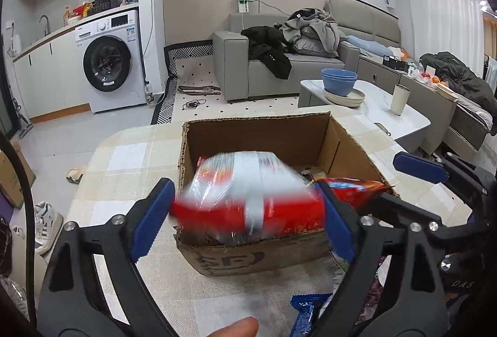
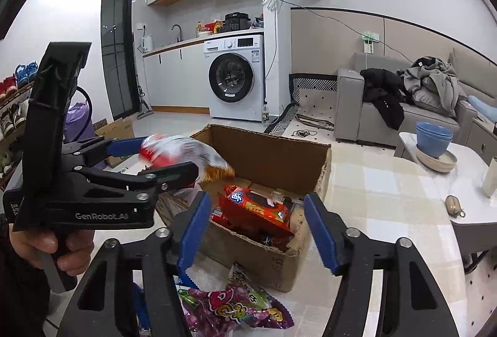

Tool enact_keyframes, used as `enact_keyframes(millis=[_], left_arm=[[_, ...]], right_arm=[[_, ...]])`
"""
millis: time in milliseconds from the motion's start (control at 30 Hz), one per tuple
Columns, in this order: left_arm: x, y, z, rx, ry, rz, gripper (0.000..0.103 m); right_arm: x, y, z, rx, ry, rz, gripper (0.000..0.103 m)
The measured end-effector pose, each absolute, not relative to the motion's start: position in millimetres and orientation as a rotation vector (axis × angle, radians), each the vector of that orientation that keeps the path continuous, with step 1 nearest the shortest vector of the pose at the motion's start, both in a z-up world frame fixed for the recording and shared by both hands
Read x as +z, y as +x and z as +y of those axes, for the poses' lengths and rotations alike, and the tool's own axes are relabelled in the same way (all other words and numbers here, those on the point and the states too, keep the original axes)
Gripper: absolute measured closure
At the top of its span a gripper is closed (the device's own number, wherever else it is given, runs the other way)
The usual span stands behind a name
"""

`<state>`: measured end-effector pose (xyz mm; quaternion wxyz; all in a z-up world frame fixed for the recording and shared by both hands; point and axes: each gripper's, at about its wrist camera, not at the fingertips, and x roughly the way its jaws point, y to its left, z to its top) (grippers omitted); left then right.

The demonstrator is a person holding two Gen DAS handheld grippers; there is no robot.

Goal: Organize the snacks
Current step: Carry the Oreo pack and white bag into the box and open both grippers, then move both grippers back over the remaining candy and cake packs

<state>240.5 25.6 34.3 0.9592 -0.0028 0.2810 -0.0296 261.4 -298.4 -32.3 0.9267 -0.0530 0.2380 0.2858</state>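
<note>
Above the cardboard box [image 1: 254,157], the left gripper [image 1: 248,209] holds a red-and-white packet [image 1: 245,191] between its fingers. Inside the box lies a red biscuit pack [image 2: 254,208]; the right gripper [image 2: 257,231] hangs with fingers wide. Beside the box, a purple bag [image 2: 230,310] and a blue wrapper [image 1: 307,310] on the surface are still to go in.

Open cardboard box [image 2: 273,157] sits mid-table with a red cookie pack [image 2: 253,208] inside. A red-and-white snack bag [image 1: 248,185] hangs over its near-left corner, blurry. A purple candy bag [image 2: 236,310] lies flat just in front.

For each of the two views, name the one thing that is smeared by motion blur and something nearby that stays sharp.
Left wrist view: the red-and-white snack pack in the left gripper is smeared, while the cardboard box rim is crisp. Right wrist view: the same pack blurs, but the red biscuit packet in the box stays sharp.
</note>
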Motion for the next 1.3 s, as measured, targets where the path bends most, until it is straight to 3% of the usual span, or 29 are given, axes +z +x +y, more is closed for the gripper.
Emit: enact_keyframes(millis=[67, 267, 1300], left_arm=[[36, 235, 24, -0.056, -0.003, 0.564, 0.001], [39, 212, 25, -0.080, -0.028, 0.572, 0.001], [7, 125, 36, -0.072, -0.037, 0.688, 0.001]], right_arm=[[-31, 259, -305, 0.578, -0.098, 0.489, 0.029], [-29, 248, -328, 0.570, -0.048, 0.508, 0.003], [-40, 203, -337, 0.638, -0.149, 0.675, 0.001]])
